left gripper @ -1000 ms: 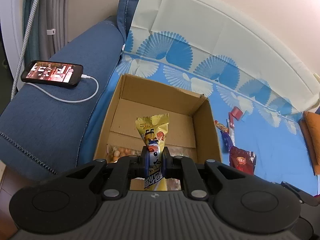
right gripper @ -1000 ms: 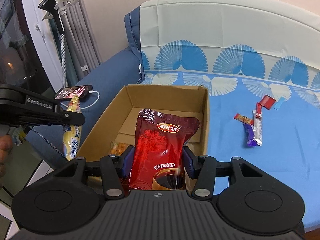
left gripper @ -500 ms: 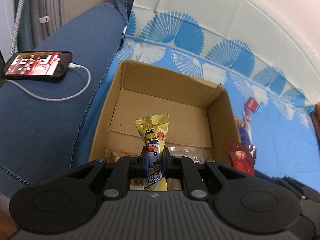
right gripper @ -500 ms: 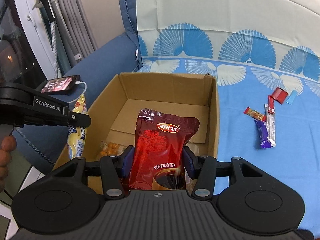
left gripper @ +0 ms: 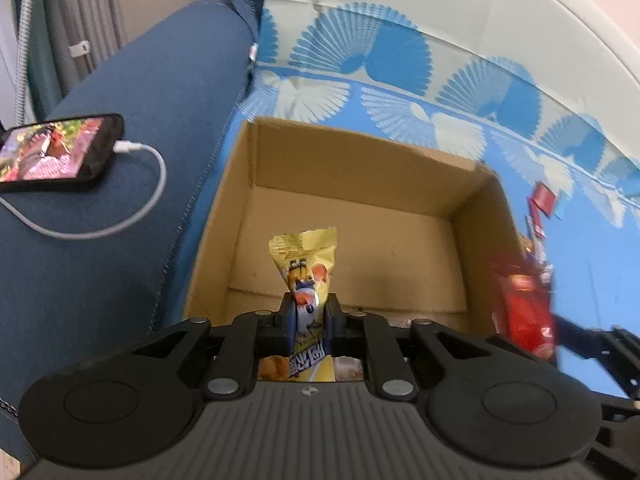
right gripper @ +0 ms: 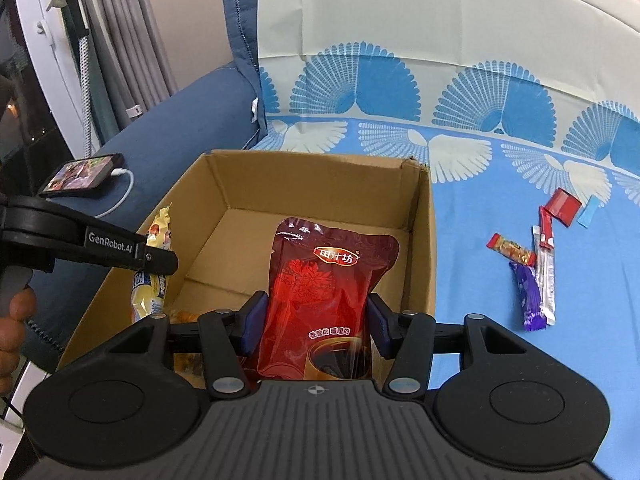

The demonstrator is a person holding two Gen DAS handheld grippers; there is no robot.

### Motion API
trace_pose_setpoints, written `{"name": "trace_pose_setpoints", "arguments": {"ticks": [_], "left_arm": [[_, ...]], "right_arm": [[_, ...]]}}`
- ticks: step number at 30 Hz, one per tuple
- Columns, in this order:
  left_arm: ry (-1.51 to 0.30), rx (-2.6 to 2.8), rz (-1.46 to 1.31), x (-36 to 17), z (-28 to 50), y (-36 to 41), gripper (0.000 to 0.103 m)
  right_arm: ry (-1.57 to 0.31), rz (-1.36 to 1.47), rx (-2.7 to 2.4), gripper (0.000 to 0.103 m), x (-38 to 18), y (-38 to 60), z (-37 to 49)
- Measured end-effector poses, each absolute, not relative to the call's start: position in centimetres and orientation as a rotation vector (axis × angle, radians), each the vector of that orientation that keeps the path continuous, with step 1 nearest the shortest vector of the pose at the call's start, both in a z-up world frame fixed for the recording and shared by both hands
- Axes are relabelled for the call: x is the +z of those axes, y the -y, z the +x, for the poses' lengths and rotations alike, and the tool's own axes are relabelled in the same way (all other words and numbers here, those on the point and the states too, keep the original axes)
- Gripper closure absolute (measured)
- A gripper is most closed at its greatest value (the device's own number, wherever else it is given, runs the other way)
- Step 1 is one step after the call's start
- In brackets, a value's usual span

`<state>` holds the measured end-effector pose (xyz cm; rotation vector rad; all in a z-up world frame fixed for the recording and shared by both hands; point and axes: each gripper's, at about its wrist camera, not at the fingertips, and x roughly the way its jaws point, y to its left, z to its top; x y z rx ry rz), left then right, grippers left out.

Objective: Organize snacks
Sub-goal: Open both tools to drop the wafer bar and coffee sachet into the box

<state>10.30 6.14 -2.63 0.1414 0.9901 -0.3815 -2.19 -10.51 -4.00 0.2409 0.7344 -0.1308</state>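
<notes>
An open cardboard box (left gripper: 360, 160) sits on the blue fan-print cloth. My left gripper (left gripper: 310, 316) hangs over the box's near left part. Its jaws are opening, but the pads still touch the yellow snack packet (left gripper: 306, 256) standing between them. From the right wrist view the packet (right gripper: 154, 288) hangs by the box's left wall (right gripper: 120, 280). My right gripper (right gripper: 316, 320) is over the box's near right part. Its jaws are opening too, with the blue pads against the sides of the dark red pouch (right gripper: 328, 276). In the left wrist view the pouch (left gripper: 524, 312) is blurred.
Small snack bags (right gripper: 186, 316) lie on the box floor at the near wall. Several loose snack sticks (right gripper: 536, 272) lie on the cloth right of the box. A phone (left gripper: 56, 152) with a white cable rests on the blue sofa arm. A person's hand (right gripper: 16, 320) holds the left gripper.
Both grippers have come forward and down toward the box, which now looks larger. The yellow packet and the red pouch are still between their pads.
</notes>
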Motion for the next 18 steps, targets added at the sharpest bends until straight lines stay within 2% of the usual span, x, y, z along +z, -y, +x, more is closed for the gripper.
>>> {"name": "trace_pose_setpoints", "arguments": {"ticks": [1, 3, 7, 18], "left_arm": [[-0.983, -0.382, 0.133, -2.4, 10.5, -6.2, 0.062], [-0.945, -0.383, 0.107, -1.6, 10.3, -6.6, 0.003], [-0.862, -0.355, 0.101, -0.3, 8.5, -7.7, 0.000], [-0.931, -0.342, 0.086, 1.1, -0.3, -11.8, 0.000]], "right_arm": [[-0.716, 0.253, -0.140, 0.029, -3.8, 10.8, -2.2], [-0.672, 0.270, -0.135, 0.022, -3.0, 11.4, -2.3], [-0.662, 0.273, -0.148, 0.017, -1.9, 11.8, -3.4], [-0.744, 0.322, -0.119, 0.012, -0.5, 8.4, -11.2]]}}
